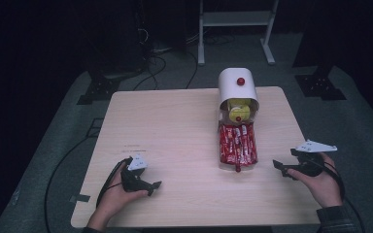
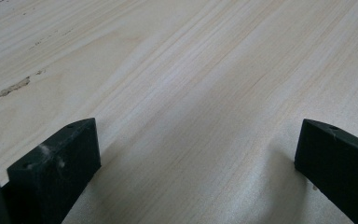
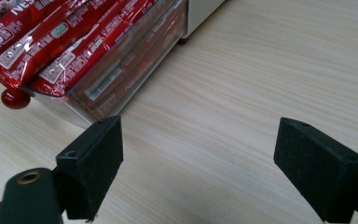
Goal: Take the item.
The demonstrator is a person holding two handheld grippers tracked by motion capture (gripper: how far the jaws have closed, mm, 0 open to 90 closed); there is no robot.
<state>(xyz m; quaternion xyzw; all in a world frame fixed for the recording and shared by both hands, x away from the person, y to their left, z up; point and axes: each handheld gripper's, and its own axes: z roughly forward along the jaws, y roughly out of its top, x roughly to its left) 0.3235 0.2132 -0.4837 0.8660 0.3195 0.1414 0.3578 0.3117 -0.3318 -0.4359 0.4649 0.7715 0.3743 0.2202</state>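
right gripper (image 1: 280, 166) spread, empty | left gripper (image 1: 150, 187) too | drawer (image 3: 121, 74) pulled out (red knob (image 3: 15, 98)) — you'd square up first

A pale wooden bench (image 1: 175, 145) stands on grey carpet (image 1: 53, 160). Beyond its far edge, a white metal frame (image 1: 235, 19) rises, and black cables (image 1: 150, 68) trail near the far left corner.

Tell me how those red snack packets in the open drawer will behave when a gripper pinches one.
The red packets look like glossy foil, so probably slippery and crinkly. They seem thin and light, likely bending if pinched at one end. Packed side by side in the clear drawer, neighbours may lift along.
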